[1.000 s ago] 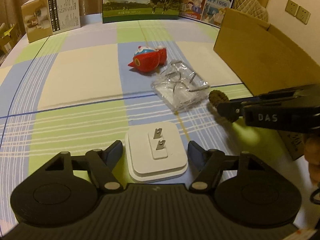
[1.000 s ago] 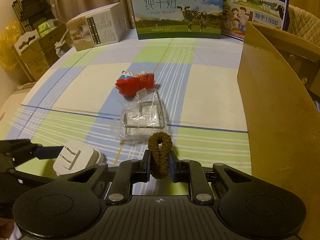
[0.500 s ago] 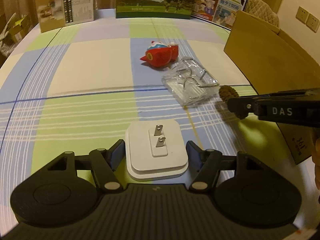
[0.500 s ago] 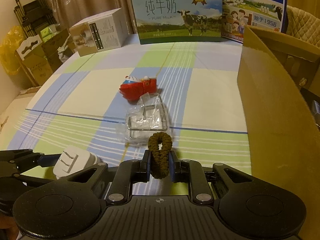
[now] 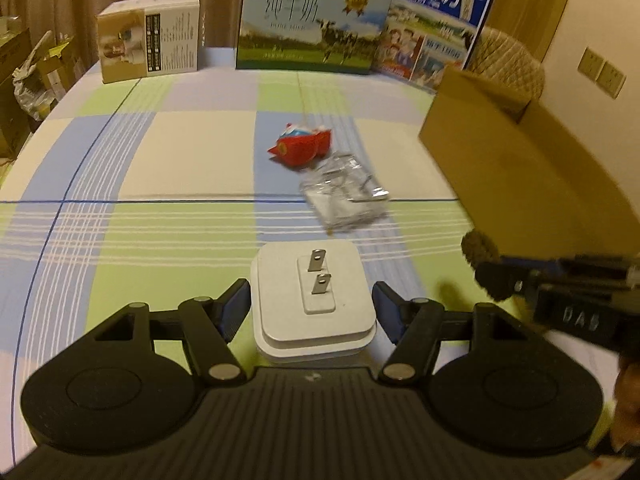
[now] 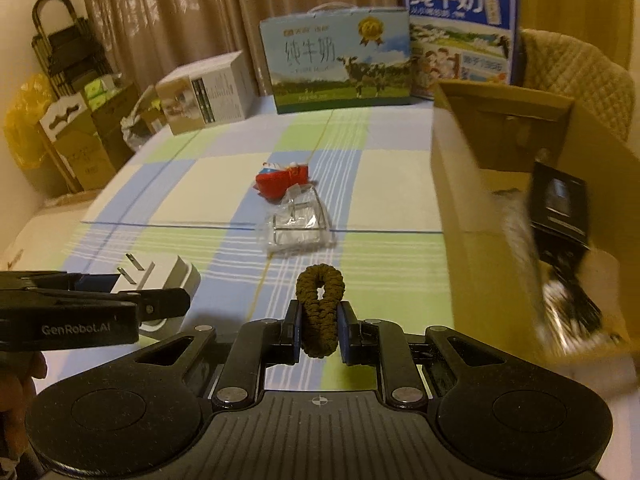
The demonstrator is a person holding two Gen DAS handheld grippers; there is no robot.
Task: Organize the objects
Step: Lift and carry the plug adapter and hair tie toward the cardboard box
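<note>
The left gripper (image 5: pixel 310 306) holds a white plug block (image 5: pixel 314 300) between its two black fingers, which press on its sides. The block is smooth, square with round corners, and its two flat metal prongs point up. It is lifted a little off the checked tablecloth (image 5: pixel 160 232).

The right gripper (image 6: pixel 319 330) is clamped tight on a brown hair tie (image 6: pixel 320 308). The tie is fuzzy and bumpy, a loop standing up between the fingers.

Farther out on the cloth lie a shiny red toy (image 5: pixel 301 146) and, just beside it, a crinkly clear plastic packet (image 5: pixel 345 194) with bent wire inside.

Only the right view looks into the open cardboard box (image 6: pixel 472 216), where blurry black and silver things lie. The left view shows just its plain brown side.

Both grippers point forward, side by side, near the box.
</note>
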